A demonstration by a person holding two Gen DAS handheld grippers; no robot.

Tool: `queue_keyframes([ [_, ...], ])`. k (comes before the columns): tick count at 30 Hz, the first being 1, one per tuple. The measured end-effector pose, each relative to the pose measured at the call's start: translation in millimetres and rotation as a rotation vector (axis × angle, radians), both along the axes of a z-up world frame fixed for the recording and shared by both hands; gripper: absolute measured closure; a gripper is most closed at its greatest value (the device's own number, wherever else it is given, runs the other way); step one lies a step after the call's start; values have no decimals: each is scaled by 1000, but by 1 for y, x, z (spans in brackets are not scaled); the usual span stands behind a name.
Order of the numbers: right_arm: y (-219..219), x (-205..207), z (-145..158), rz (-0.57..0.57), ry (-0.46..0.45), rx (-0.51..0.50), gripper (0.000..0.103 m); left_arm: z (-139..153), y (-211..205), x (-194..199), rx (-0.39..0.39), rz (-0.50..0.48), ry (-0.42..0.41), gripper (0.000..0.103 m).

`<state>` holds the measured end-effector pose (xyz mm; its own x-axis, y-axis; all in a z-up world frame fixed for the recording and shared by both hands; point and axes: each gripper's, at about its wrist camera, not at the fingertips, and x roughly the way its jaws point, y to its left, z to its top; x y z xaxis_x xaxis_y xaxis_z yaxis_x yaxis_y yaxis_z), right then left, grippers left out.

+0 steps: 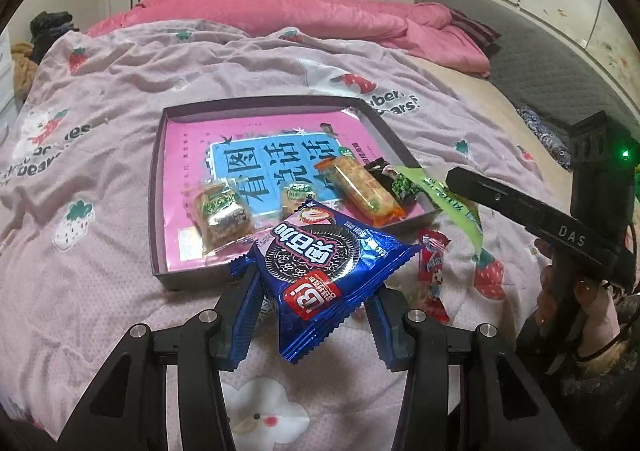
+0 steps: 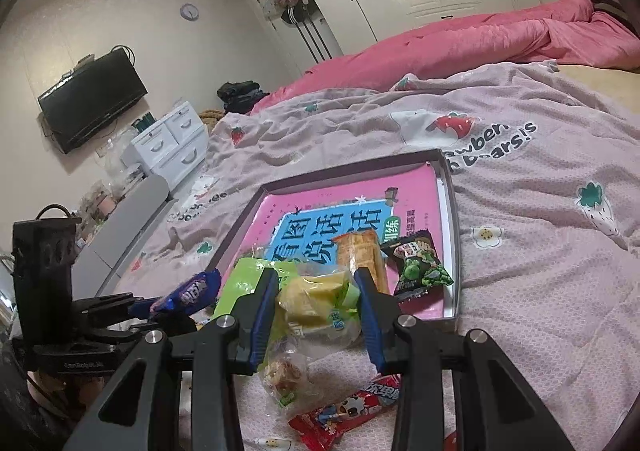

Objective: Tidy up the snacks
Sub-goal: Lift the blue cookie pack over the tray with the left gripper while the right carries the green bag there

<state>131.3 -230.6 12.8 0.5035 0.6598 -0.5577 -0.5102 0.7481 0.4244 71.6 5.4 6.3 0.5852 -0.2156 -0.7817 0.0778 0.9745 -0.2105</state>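
While a blue cookie packet [image 1: 316, 271] is held between the blue-padded fingers of the left tongs [image 1: 314, 315], lifted above the bed's strawberry-print quilt [image 1: 120, 99] just short of the near wall of the dark shallow box [image 1: 158, 187], a green-and-yellow snack bag [image 2: 316, 303] is clamped in the right tongs [image 2: 318, 315], also near the box's front edge. Inside the box, whose floor is covered by a pink and blue printed sheet [image 1: 240, 155], several snacks are seen: a clear-wrapped biscuit pack [image 1: 222, 215] at the near left, a small round-labelled pack [image 1: 296, 195] beside it, a long orange-ended cracker pack [image 1: 360, 187] lying diagonally, and a dark green-pea packet [image 2: 420, 267] against the right wall. On the quilt outside the box, a red candy wrapper [image 2: 352, 415] is seen lying below the right tongs, with a small clear-wrapped snack [image 2: 284, 375] just beside it. A pink duvet [image 1: 300, 11] is bunched at the far side of the bed.
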Motion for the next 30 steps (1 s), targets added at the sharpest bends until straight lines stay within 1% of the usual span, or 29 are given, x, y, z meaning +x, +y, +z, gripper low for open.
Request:
queue_keyframes([
  [6,-4,9,-4,-24,35,31,64,2,-1,5,-4,3,-7,53],
  [11,-3,8,4,-23,-8,29,64,2,3,10,-1,17,-6,53],
  [15,-4,12,8,-29,-14,45,64,3,7,16,0,36,-7,53],
  [30,-10,23,20,-59,-57,81,64,19,22,38,0,96,-61,53],
])
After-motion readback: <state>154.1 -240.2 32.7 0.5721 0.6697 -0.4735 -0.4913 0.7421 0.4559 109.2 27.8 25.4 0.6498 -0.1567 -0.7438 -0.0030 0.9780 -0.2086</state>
